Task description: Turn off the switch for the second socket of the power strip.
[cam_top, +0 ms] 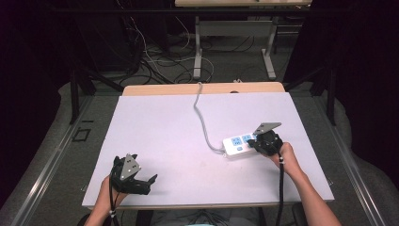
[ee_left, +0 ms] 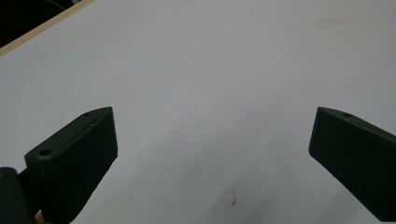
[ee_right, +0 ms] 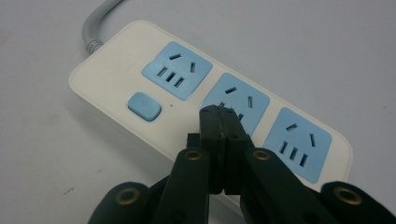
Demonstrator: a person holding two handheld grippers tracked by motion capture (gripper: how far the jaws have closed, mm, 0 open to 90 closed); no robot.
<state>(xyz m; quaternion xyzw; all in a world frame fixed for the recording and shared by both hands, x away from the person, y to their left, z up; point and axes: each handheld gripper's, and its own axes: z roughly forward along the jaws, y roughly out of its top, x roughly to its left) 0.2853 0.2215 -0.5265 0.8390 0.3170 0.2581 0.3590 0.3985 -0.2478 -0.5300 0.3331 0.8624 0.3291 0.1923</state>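
Your right gripper [ee_right: 219, 114], jaws closed on nothing, rests over the strip's [ee_right: 116, 79] middle socket near the tabletop's right edge; the switch [ee_right: 144, 106] lies toward the cord end. Left gripper [cam_top: 141, 176] idles open.

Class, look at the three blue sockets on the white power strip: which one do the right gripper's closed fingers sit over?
The middle socket. The right gripper overlaps its lower edge, while the socket by the switch and the far-end socket are uncovered.
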